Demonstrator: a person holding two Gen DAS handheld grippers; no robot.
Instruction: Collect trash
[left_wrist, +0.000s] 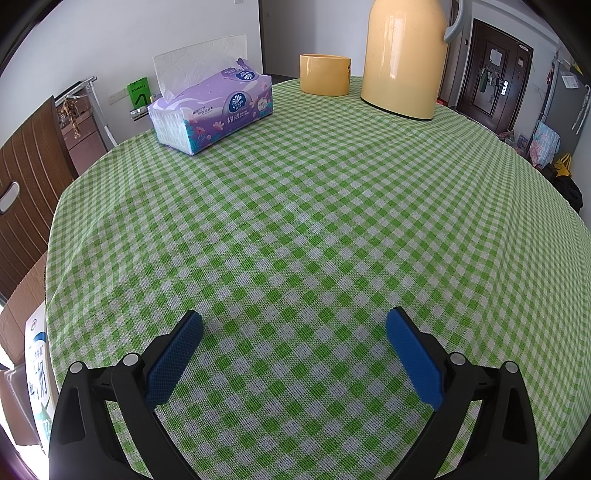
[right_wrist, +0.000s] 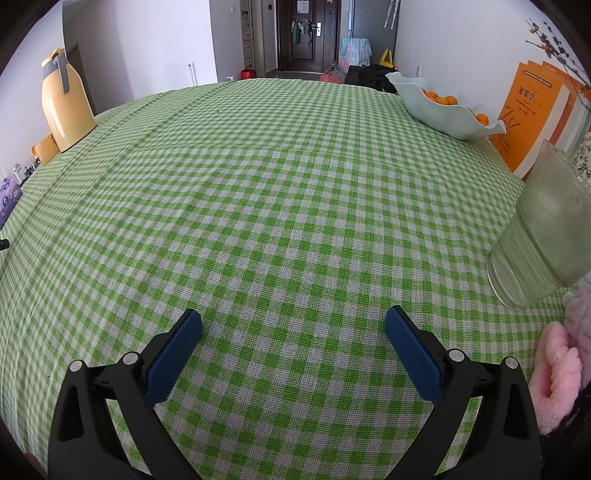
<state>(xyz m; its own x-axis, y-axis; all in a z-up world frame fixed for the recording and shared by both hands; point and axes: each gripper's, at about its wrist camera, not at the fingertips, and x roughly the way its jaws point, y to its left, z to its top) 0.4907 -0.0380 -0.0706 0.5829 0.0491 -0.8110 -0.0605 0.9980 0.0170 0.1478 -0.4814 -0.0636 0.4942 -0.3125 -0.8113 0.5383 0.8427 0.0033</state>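
Trash: none can be made out on the counter (left_wrist: 295, 206) in either view; where the task's thing lies cannot be told.
Left gripper (left_wrist: 294, 325): over the near edge of the counter, blue-padded fingers (left_wrist: 173, 358) spread wide apart, gripping nothing.
Right gripper (right_wrist: 293, 325): also over the near edge of the counter, fingers (right_wrist: 415, 354) just as widely spread, nothing between them.
Counter cover: a green and white checked cloth (right_wrist: 280, 192) lying over the whole counter, with faint creases on its left part.
Tissue pack (left_wrist: 212, 110): purple, at the counter's far left, one white tissue standing up from its top.
Yellow cup (left_wrist: 325, 74): at the counter's far edge, between the tissue pack and the thermos.
Thermos (left_wrist: 404, 55): pale yellow with a grey handle, upright at the counter's far edge, just beside the cup.
Fruit bowl (right_wrist: 436, 107): pale green, wavy-rimmed, at the counter's far right, holding oranges (right_wrist: 439, 99).
Orange books (right_wrist: 535, 118): standing upright at the counter's right edge, beside the bowl.
Glass jar (right_wrist: 543, 229): cloudy, on the counter's right side, nearer than the books.
Pink fluffy fabric (right_wrist: 557, 373): at the counter's near right corner, beside the right gripper.
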